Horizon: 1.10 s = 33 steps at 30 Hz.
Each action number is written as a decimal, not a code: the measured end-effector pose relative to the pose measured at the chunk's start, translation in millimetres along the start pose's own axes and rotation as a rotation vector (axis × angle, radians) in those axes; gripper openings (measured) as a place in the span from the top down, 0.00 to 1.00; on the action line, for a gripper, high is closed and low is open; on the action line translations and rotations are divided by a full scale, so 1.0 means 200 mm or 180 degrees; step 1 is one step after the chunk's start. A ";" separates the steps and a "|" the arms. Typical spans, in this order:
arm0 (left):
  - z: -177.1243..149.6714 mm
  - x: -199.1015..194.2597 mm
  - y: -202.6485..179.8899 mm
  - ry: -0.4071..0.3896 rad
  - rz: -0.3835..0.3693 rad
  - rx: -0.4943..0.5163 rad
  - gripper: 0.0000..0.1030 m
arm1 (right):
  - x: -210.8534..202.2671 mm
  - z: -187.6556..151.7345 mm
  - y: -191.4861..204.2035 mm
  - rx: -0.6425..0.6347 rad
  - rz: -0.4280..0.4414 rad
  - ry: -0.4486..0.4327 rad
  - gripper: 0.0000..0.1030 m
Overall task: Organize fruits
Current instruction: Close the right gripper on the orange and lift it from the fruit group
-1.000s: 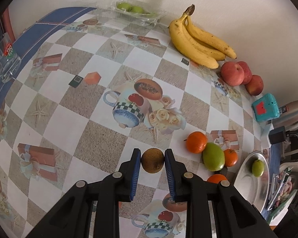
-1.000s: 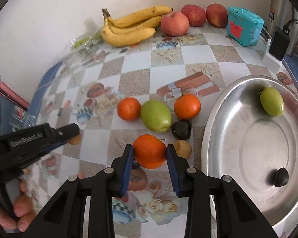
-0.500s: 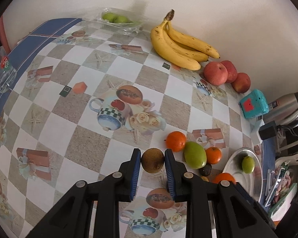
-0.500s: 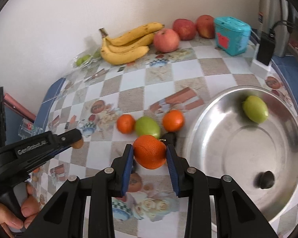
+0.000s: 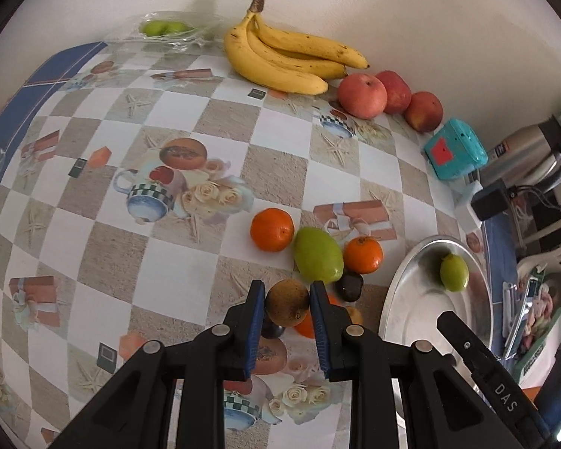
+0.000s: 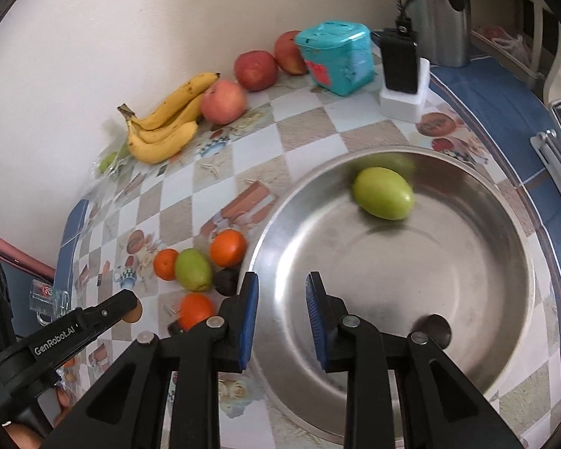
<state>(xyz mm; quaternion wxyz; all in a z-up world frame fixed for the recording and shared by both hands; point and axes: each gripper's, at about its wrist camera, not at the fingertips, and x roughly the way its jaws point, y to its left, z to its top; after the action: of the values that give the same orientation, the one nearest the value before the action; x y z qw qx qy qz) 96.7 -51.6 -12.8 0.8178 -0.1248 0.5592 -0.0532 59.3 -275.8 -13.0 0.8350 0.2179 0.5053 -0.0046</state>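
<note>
— Between the pads of your left gripper (image 5: 287, 289) sits the brown fruit (image 5: 286, 305), clamped across its widest part, above the tablecloth (image 5: 168, 262) and just short of the loose pile; it looks light, round and firm-skinned, so I judge it could squirt out if you squeeze off-centre; keep the pads on its middle.

— And my right?

— Your right gripper (image 6: 282, 278) hangs over the steel bowl (image 6: 505, 336), jaws apart, nothing between them.

— Count for me, left to right.

— Along the wall: two small green fruits in a clear bag (image 5: 164, 31); three bananas (image 5: 280, 56) in one bunch; three apples (image 5: 362, 95). Mid-table: three oranges (image 5: 272, 229), one half hidden under your left gripper; one big green fruit (image 5: 318, 260); one dark fruit (image 5: 349, 287). Inside the bowl: one pale green fruit (image 6: 383, 192); one dark lump (image 6: 430, 331).
</note>
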 end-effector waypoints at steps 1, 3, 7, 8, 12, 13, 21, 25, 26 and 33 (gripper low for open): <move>0.00 0.00 0.00 0.0002 0.0013 0.0001 0.74 | 0.00 0.00 0.00 -0.0024 -0.0008 0.0022 0.74; 0.00 0.01 0.02 0.0007 0.0040 -0.0021 0.74 | 0.01 -0.01 0.01 -0.0084 -0.0002 0.0055 0.74; 0.01 0.02 0.07 0.0032 0.0104 -0.0093 0.74 | 0.04 -0.02 0.07 -0.0187 0.0052 0.0121 0.74; 0.01 0.03 0.08 0.0036 0.0113 -0.0116 0.74 | 0.06 -0.03 0.09 -0.0237 0.0076 0.0150 0.74; 0.02 0.02 0.13 0.0035 0.0127 -0.0183 0.74 | 0.11 -0.06 0.19 -0.0457 0.0112 0.0215 0.68; 0.02 0.02 0.14 0.0030 0.0132 -0.0186 0.74 | 0.12 -0.06 0.21 -0.0493 0.0125 0.0225 0.63; 0.02 0.01 0.17 0.0034 0.0131 -0.0210 0.74 | 0.21 -0.11 0.36 -0.0825 0.0009 0.0293 0.53; 0.02 0.02 0.19 0.0050 0.0130 -0.0225 0.74 | 0.25 -0.14 0.44 -0.1051 -0.0120 0.0276 0.51; 0.03 0.02 0.19 0.0054 0.0133 -0.0232 0.74 | 0.26 -0.14 0.46 -0.1108 -0.0165 0.0280 0.51; 0.03 0.04 0.23 0.0081 0.0166 -0.0292 0.74 | 0.35 -0.20 0.56 -0.1565 -0.0688 0.0279 0.51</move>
<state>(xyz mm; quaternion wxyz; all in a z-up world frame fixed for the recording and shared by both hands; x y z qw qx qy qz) 102.6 -8.3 -29.1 0.8051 -0.1470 0.5745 -0.0077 86.0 -144.3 -47.7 0.8348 -0.0467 0.5472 0.0385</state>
